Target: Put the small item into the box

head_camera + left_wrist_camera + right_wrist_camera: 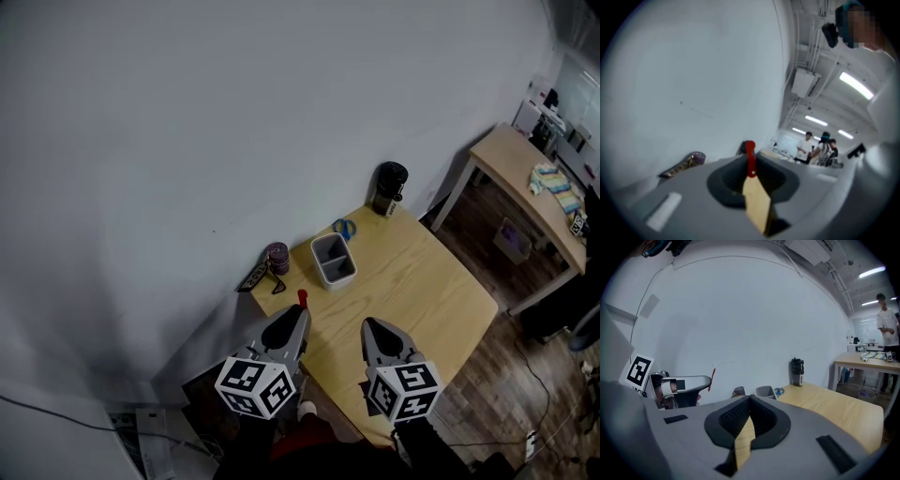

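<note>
Evidently ready to carry, the left hand-held gripper [294, 323] pinches the red stick [750, 157] by its lower end at the desk's [422, 281] near edge, well short of the grey box [333, 260]. The right hand-held gripper [747, 414] waits alongside, pressed together and empty.

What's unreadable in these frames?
- Thin red item in the left gripper: blurred in left gripper view, too small in head view to identify.
- Grey box interior: right gripper view, its near wall hides it.
- Dark flat object at the wooden table edge: head view, too small.
</note>
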The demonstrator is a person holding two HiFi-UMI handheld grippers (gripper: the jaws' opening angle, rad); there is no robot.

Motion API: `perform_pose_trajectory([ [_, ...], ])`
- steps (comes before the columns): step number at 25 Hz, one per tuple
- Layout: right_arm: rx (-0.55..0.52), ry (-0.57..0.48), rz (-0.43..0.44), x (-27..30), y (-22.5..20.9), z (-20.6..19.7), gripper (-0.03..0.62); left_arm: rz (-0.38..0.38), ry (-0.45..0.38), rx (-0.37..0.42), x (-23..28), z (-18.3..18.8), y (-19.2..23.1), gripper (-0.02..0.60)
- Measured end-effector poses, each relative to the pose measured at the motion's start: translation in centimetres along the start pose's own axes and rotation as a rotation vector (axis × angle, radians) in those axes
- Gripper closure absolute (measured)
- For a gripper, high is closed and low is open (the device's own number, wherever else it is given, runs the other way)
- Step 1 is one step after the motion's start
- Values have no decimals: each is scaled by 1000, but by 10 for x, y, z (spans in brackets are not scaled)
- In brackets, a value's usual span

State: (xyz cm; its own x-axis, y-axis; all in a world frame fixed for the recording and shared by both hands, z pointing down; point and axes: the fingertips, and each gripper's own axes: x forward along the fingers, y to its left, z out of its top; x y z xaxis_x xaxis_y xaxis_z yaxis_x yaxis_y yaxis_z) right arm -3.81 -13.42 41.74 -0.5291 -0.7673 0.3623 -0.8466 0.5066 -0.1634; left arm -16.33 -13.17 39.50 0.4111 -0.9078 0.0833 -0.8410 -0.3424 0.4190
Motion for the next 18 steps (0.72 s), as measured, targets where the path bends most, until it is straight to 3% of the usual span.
perform_pose_trajectory([
  [18, 10, -47, -121, 9, -21, 15, 586, -93, 49, 45, 39, 4, 9, 528],
])
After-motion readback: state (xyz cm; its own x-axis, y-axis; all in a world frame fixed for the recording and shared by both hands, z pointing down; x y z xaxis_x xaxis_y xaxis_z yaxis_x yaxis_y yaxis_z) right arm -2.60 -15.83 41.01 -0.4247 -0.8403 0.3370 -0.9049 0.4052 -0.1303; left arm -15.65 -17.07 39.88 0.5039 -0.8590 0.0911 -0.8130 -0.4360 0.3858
